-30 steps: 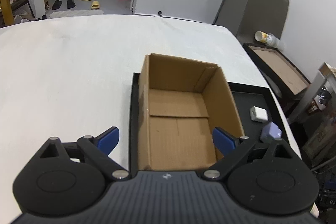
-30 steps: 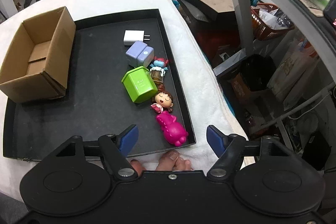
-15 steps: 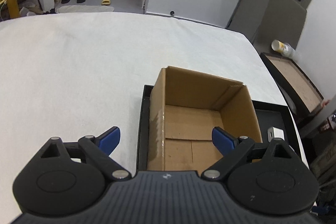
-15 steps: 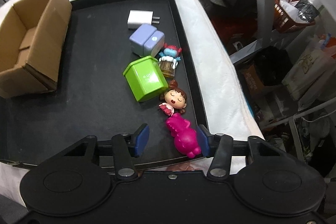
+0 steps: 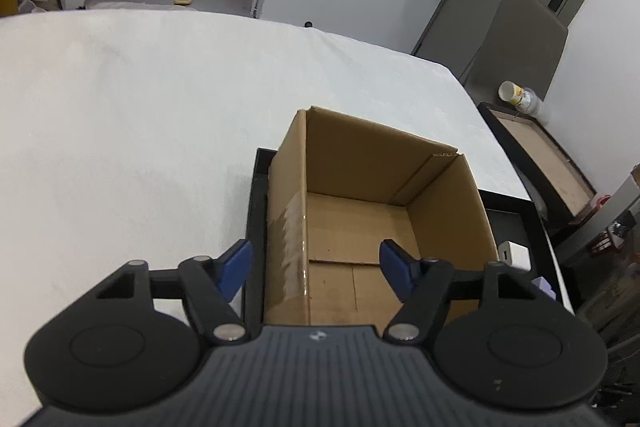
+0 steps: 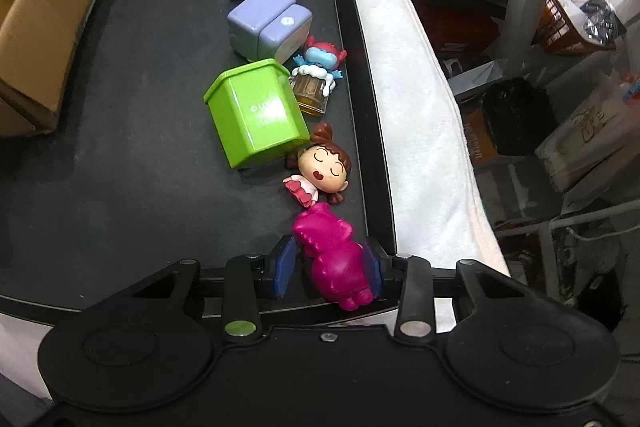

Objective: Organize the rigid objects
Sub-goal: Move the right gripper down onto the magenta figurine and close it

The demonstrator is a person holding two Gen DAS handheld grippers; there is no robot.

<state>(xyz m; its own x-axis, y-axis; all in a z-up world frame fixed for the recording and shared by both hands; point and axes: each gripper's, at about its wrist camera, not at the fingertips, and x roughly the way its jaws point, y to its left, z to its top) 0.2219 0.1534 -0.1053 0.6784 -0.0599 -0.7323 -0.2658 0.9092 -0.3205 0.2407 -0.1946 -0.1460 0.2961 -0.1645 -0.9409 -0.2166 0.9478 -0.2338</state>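
Our right claw (image 6: 328, 269) has just dropped over the magenta toy (image 6: 332, 259) at the near right corner of the black tray (image 6: 160, 187), and its jaws have closed onto it, so the first pick looks secured. Our left claw (image 5: 316, 263), jaws apart and narrowing, straddles the near left wall of the empty cardboard box (image 5: 372, 211) (likely steadying it). The green box (image 6: 256, 111) carries white print, too small to read.
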